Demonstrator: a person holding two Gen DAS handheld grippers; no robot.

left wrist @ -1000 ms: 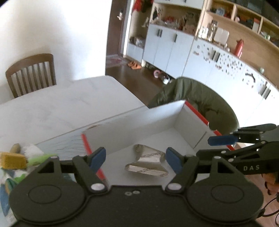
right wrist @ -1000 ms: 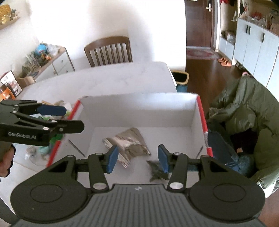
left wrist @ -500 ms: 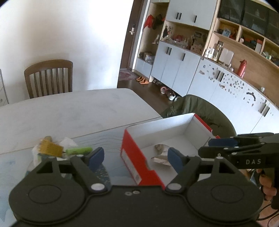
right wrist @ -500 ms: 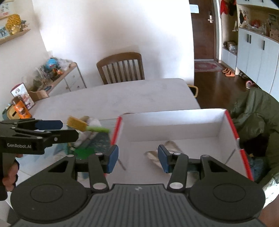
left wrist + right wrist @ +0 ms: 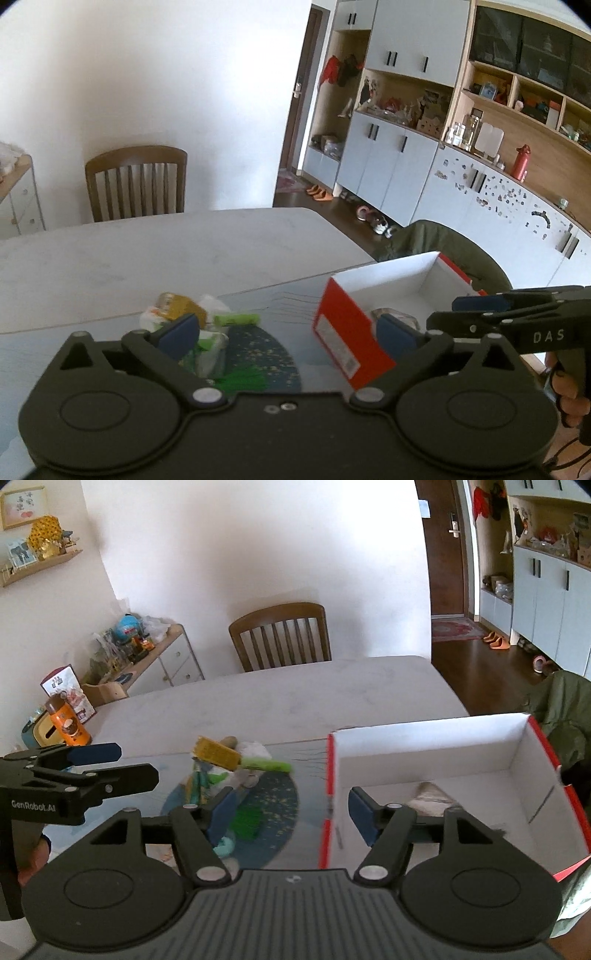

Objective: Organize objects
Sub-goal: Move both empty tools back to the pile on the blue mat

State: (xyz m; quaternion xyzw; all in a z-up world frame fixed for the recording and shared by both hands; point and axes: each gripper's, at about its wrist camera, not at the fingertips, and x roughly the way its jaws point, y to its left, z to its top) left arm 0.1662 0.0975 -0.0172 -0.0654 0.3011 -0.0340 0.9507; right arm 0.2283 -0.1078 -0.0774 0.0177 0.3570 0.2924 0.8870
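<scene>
Clutter pile [image 5: 229,771] left of box [image 5: 424,742]

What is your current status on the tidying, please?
Left gripper open, empty; right gripper open, empty. Red-and-white box holds a crumpled silver wrapper; pile with a green-handled brush waits on the table. Nothing blocking.

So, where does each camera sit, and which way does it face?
Left wrist: sits on the left gripper, faces across the table toward the chair and cabinets; its own open fingers show, also the right gripper and a hand.
Right wrist: sits on the right gripper, faces the chair and door; its own open fingers show, also the left gripper.
Shared: the box, the pile, the table, the chair.
</scene>
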